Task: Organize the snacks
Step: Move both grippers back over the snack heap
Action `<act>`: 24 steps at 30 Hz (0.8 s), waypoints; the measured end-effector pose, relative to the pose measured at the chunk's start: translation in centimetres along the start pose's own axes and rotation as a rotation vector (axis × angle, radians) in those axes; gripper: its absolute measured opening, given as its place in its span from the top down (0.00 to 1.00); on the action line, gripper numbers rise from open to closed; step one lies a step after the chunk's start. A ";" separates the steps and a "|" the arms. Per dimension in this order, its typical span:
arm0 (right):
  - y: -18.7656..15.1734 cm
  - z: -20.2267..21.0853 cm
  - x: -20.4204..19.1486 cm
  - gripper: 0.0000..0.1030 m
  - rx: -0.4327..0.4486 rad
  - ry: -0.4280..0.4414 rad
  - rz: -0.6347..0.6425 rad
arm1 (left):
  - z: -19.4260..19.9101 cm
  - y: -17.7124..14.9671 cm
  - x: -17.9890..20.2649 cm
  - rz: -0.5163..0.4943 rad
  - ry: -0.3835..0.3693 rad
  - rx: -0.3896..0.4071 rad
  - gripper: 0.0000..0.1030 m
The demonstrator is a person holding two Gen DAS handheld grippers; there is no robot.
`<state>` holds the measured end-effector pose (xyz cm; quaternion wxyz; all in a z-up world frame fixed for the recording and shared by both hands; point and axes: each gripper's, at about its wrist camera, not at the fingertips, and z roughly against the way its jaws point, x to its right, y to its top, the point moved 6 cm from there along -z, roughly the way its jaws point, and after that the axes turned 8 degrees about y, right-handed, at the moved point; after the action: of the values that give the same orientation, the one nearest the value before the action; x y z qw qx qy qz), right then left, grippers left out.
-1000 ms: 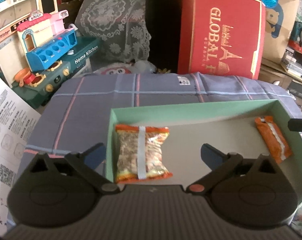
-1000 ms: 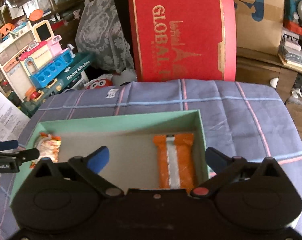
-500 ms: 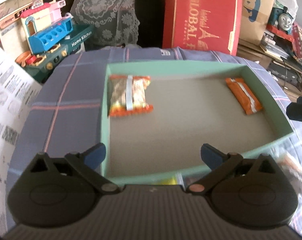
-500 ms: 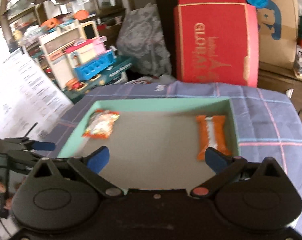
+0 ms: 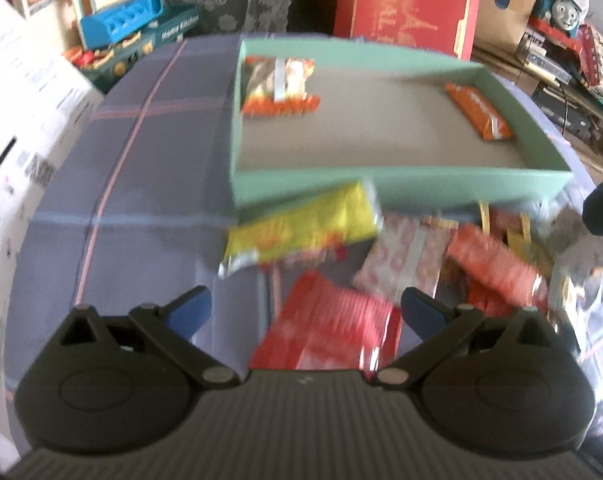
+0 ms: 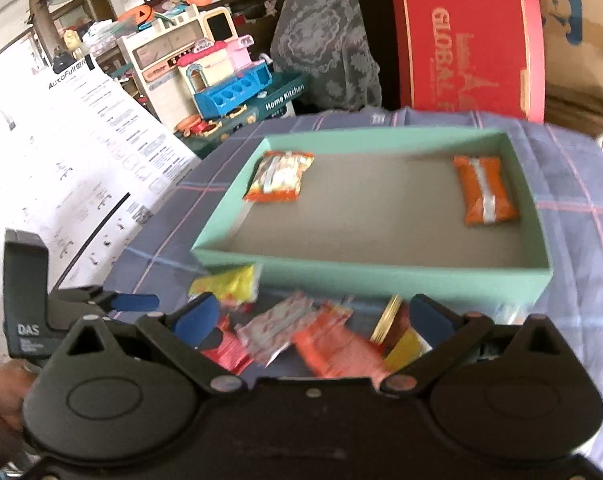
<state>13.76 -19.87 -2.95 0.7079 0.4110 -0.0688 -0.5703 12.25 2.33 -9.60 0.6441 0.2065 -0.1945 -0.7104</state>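
A green box [image 5: 401,188] [image 6: 365,276] on the plaid cloth holds an orange-edged clear snack pack [image 5: 275,86] [image 6: 279,176] at its far left and an orange bar pack [image 5: 477,110] [image 6: 483,190] at its right. Loose snacks lie in front of it: a yellow pack [image 5: 301,226] [image 6: 229,284], a red pack [image 5: 329,328], a pale pink pack [image 5: 405,258] [image 6: 273,328] and an orange-red pack [image 5: 497,268] [image 6: 333,348]. My left gripper [image 5: 305,312] is open and empty above the red pack. My right gripper [image 6: 313,320] is open and empty above the pile.
A red gift box [image 6: 469,40] and a toy kitchen [image 6: 221,76] stand behind the table. A white printed sheet [image 6: 61,160] leans at the left. A gold-lidded jar [image 6: 393,332] lies among the loose snacks. The left gripper also shows in the right wrist view [image 6: 133,302].
Both grippers have pulled back from over the box toward its near side, so the pile of loose snacks has come into view. Both stay open and empty.
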 end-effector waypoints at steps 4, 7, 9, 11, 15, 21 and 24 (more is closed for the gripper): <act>-2.5 -0.1 0.1 0.00 -0.036 0.019 -0.046 | 0.3 -2.5 -0.3 0.000 -0.021 -0.026 0.00; -4.3 -0.5 0.5 0.00 -0.073 0.021 -0.065 | 0.6 -4.0 0.1 -0.017 -0.036 -0.044 0.00; -5.2 -0.9 0.7 0.00 -0.093 0.030 -0.081 | 1.1 -4.9 0.6 -0.030 -0.062 -0.044 0.00; -5.9 -1.3 0.7 0.00 -0.109 0.039 -0.089 | 1.6 -5.5 1.2 -0.052 -0.076 -0.035 0.00; -6.7 -2.5 0.1 0.06 -0.134 0.075 -0.083 | 1.8 -6.8 2.5 -0.127 -0.081 -0.036 0.00; -8.0 -4.7 0.6 0.17 -0.191 0.074 -0.081 | 0.7 -7.2 2.4 -0.134 -0.038 -0.066 0.00; -9.0 -4.5 1.3 0.17 -0.216 0.066 -0.107 | 0.4 -7.3 1.5 -0.100 -0.039 -0.077 0.00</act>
<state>10.03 -18.85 -12.35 0.7183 0.3541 0.0384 -0.5976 5.82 1.54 -13.24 0.6114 0.1771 -0.1691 -0.7525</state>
